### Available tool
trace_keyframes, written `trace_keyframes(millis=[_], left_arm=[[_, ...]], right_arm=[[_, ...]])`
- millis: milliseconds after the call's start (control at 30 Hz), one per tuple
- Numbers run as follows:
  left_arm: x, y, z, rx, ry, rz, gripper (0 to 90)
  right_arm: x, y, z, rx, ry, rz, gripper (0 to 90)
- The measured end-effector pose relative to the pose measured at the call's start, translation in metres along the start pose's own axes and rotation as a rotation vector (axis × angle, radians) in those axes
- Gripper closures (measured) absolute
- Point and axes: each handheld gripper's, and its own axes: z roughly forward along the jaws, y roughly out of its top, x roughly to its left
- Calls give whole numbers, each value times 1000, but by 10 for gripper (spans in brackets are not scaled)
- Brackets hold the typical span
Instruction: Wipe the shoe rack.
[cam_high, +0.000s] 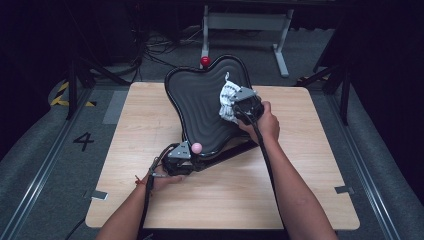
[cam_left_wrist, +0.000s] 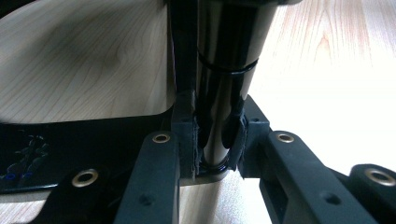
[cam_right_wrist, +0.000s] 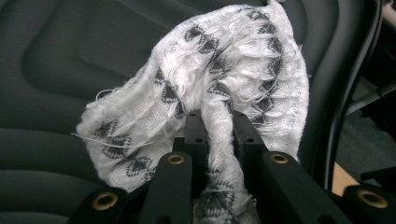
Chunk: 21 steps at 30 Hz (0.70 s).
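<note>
With my right gripper (cam_high: 234, 111) I hold a white cloth (cam_high: 227, 97) with a dark pattern, and its jaws are closed tightly on a bunch of this cloth, as the right gripper view shows clearly (cam_right_wrist: 219, 140). The cloth (cam_right_wrist: 210, 93) lies pressed against the ribbed inner surface of a big black curved tray (cam_high: 200, 105), near its right edge. The tray does not lie flat; it stands tilted up over the wooden table (cam_high: 310, 165), with its wide part pointing away from me. My left gripper (cam_high: 192, 161) is low at the near end of the tray, just beside a small pink ball (cam_high: 197, 147). In the left gripper view its jaws are clamped on a glossy black rod (cam_left_wrist: 224, 93), which rises upright between the pads (cam_left_wrist: 187, 135), and the black rim of the tray (cam_left_wrist: 93, 126) runs to the left of it. A red ball (cam_high: 205, 60) sits at the far edge of the tray. My two hands are well apart, the left one near me and the right one (cam_high: 265, 122) further on the right side of the tray.
</note>
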Motion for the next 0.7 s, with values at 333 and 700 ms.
trace_keyframes(millis=[333,700], left_arm=[[0,0,0,-2,0,-3,742],[0,0,0,2,0,-3,742]], right_arm=[[27,19,0,-41,51,-40,799],[53,37,1,-87,110,-46,799]])
